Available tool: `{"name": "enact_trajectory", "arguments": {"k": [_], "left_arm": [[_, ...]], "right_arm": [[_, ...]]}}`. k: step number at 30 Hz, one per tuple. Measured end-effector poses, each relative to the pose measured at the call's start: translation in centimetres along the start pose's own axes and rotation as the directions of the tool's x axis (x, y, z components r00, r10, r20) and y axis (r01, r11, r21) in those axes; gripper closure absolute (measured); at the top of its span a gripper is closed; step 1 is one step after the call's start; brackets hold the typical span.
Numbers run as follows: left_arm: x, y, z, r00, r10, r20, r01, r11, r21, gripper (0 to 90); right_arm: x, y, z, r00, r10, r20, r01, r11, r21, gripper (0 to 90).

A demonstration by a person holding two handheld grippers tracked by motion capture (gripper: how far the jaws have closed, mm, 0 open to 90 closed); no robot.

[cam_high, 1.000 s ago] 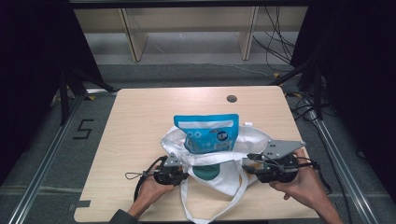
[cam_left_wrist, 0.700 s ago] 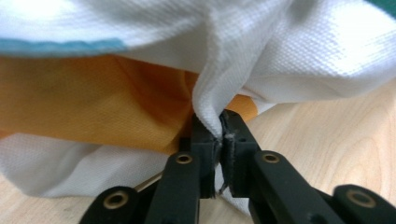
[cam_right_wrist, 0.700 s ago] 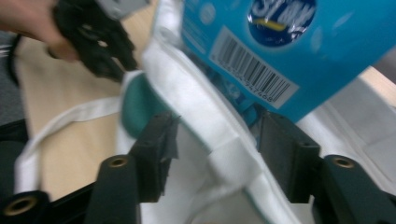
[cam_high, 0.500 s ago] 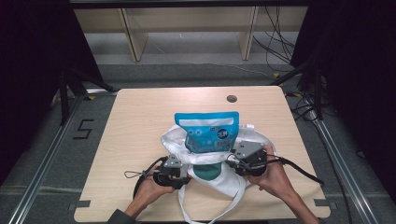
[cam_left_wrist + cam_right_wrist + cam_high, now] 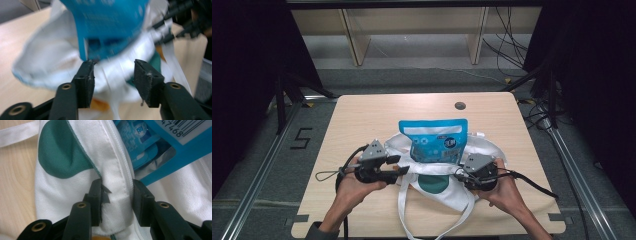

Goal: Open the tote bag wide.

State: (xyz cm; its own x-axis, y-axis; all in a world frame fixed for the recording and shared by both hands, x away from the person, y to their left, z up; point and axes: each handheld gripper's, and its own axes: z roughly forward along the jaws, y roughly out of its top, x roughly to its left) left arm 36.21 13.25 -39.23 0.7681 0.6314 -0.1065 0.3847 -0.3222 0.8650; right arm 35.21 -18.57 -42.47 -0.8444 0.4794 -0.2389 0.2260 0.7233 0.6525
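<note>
A white tote bag with a green circle lies on the wooden table, and a blue pouch stands half inside its mouth. My left gripper is open at the bag's left rim. In the left gripper view its jaws are spread in front of blurred bag cloth and the pouch. My right gripper is at the bag's right rim. In the right gripper view it is shut on a fold of the bag's hem, right beside the pouch.
The bag's white straps trail toward the table's front edge. A small dark round disc sits at the far side of the table. Wooden shelving stands on the floor beyond. Cables run off both grippers.
My right gripper has come in from the table's right side to the bag's rim and closed on the hem. My left gripper has lifted and shifted slightly left.
</note>
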Motion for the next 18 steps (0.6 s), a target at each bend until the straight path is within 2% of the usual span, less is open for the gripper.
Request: {"name": "enact_trajectory", "arguments": {"k": [1,3,5,6,8,10,11,12,13,14,15,16,17,18], "left_arm": [[0.5,0.2,0.8,0.9999,-0.016,-0.001,0.016,0.9998,-0.008,57.1],[1.5,0.1,2.7,0.9988,-0.049,0.004,0.049,0.9988,-0.001,65.2],[2.1,-0.8,4.3,0.9969,-0.076,0.022,0.075,0.9966,0.034,74.2],[2.3,-1.4,4.8,0.9949,-0.093,0.038,0.092,0.9946,0.048,77.0],[2.6,-2.4,4.9,0.9899,-0.129,0.059,0.125,0.9900,0.065,80.4],[3.0,-3.1,4.7,0.9948,-0.093,0.041,0.089,0.9916,0.094,82.9],[3.1,-3.6,4.8,0.9952,-0.090,0.039,0.086,0.9905,0.107,84.1],[3.1,-4.2,5.0,0.9943,-0.100,0.037,0.096,0.9887,0.115,85.1],[3.3,-4.9,5.4,0.9939,-0.104,0.038,0.098,0.9864,0.132,86.4],[3.3,-5.6,5.9,0.9916,-0.123,0.039,0.117,0.9828,0.143,86.6],[3.5,-6.2,6.3,0.9903,-0.133,0.040,0.125,0.9795,0.158,87.8],[3.5,-6.6,6.7,0.9893,-0.141,0.038,0.132,0.9761,0.172,88.0],[3.5,-6.6,6.7,0.9893,-0.141,0.038,0.132,0.9761,0.172,88.9],[3.8,-7.1,7.3,0.9890,-0.141,0.043,0.131,0.9730,0.190,89.1]], "right_arm": [[0.0,0.0,0.0,1.0000,-0.003,-0.003,0.003,1.000,-0.005,64.5],[0.0,-0.2,0.0,0.9996,0.022,-0.020,-0.022,1.000,-0.017,63.4],[-0.2,-0.2,-0.1,0.9994,0.022,-0.028,-0.023,0.999,-0.039,62.0],[-0.3,-0.4,-0.3,0.9990,0.036,-0.027,-0.037,0.999,-0.035,60.9],[-0.4,-0.6,-0.5,0.9961,0.052,-0.071,-0.057,0.997,-0.058,58.4],[-0.5,-0.6,-0.6,0.9949,0.046,-0.090,-0.054,0.995,-0.087,58.7],[-0.2,-0.6,-0.8,0.9945,0.057,-0.088,-0.064,0.995,-0.077,61.3],[0.0,-0.5,-0.9,0.9961,0.027,-0.084,-0.033,0.996,-0.080,64.4],[0.2,-0.5,-0.9,0.9956,0.022,-0.091,-0.029,0.997,-0.073,66.9],[0.4,-0.6,-0.7,0.9949,0.032,-0.096,-0.038,0.997,-0.063,69.7],[0.8,-0.6,-0.3,0.9946,0.034,-0.098,-0.039,0.998,-0.044,76.2],[1.2,-0.8,0.5,0.9953,0.008,-0.097,-0.009,1.000,-0.009,78.7],[1.2,-0.8,0.5,0.9953,0.008,-0.097,-0.009,1.000,-0.009,78.7],[1.9,-1.7,2.7,0.9937,-0.016,-0.111,0.022,0.998,0.053,81.0]]}}
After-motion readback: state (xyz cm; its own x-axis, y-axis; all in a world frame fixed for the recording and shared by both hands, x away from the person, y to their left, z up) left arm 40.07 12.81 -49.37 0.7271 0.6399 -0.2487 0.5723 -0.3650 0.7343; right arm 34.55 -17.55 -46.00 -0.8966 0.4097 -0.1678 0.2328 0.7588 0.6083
